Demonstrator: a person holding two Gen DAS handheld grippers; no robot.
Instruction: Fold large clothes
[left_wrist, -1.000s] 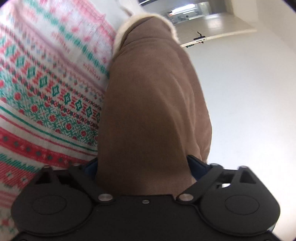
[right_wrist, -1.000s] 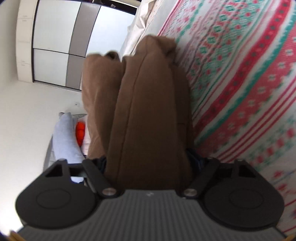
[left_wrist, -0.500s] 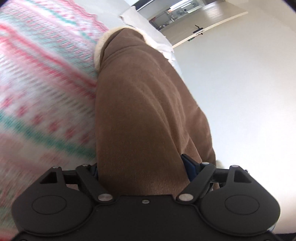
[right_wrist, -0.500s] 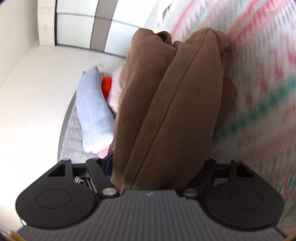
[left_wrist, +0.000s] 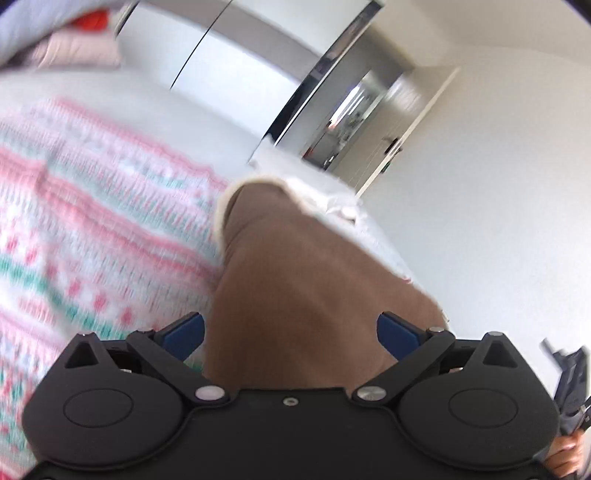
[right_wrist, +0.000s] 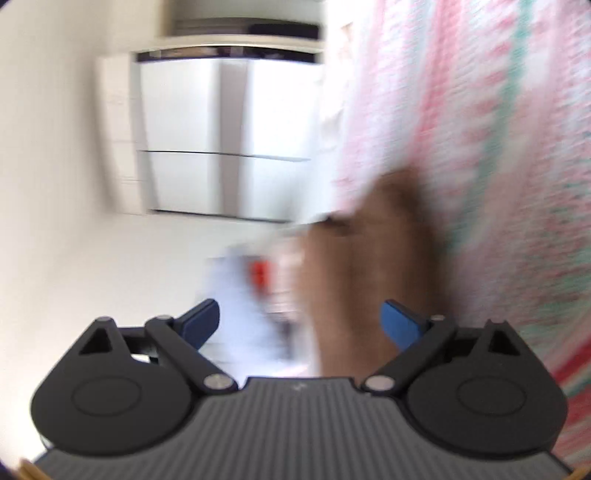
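Observation:
A brown garment (left_wrist: 295, 266) with a cream fleece edge lies on a pink, green and white patterned blanket (left_wrist: 92, 240). My left gripper (left_wrist: 290, 332) has its jaws opening. The brown cloth runs between them, and a gap shows beside the left blue pad (left_wrist: 184, 330). In the blurred right wrist view the brown garment (right_wrist: 369, 258) sits toward the right pad (right_wrist: 400, 325). My right gripper (right_wrist: 301, 323) is also opening, and its left pad stands free of the cloth. The blanket (right_wrist: 498, 184) fills the right side there.
A pale wardrobe with sliding doors (right_wrist: 221, 140) stands behind. A light blue cushion with something orange (right_wrist: 258, 273) lies near the garment and shows again as a pile (left_wrist: 37, 29). An open doorway (left_wrist: 369, 122) is at the back. A hand (left_wrist: 565, 454) is at the lower right edge.
Both grippers were shut on the brown garment and now stand wide, with the cloth loose between the pads. Both views have swung, bringing the wardrobe and doorway into sight.

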